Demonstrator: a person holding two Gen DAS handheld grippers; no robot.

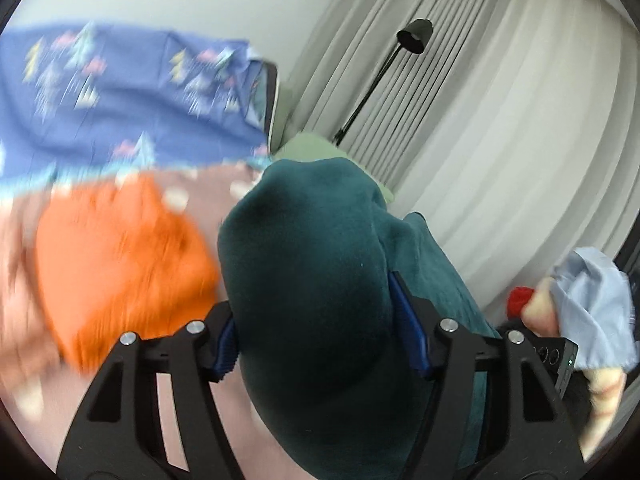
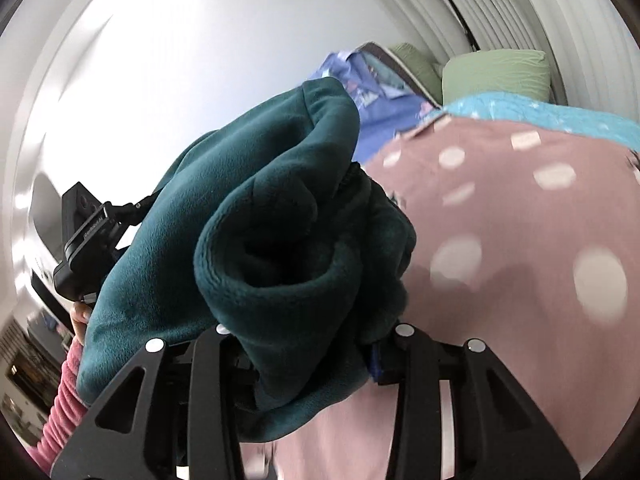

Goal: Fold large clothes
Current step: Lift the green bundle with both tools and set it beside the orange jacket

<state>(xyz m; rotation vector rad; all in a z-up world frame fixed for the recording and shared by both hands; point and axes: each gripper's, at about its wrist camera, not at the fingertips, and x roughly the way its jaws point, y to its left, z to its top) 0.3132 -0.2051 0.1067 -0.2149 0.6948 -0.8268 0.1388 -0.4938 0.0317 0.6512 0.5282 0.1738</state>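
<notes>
A dark teal fleece garment (image 1: 316, 264) hangs bunched between both grippers, lifted above the bed. My left gripper (image 1: 320, 340) is shut on a thick fold of it; its blue pads (image 1: 408, 332) press the cloth from both sides. In the right wrist view the same teal fleece (image 2: 280, 232) is rolled and bunched in my right gripper (image 2: 304, 356), which is shut on it. The fingertips of both grippers are hidden by cloth. The left gripper's body (image 2: 80, 240) shows at the left of the right wrist view, behind the fleece.
The bed has a pink dotted cover (image 2: 520, 240). An orange garment (image 1: 120, 264) lies on it at left, a blue patterned sheet (image 1: 120, 92) behind. Green pillows (image 2: 496, 72), white curtains (image 1: 500, 120) and a black floor lamp (image 1: 414, 36) stand beyond.
</notes>
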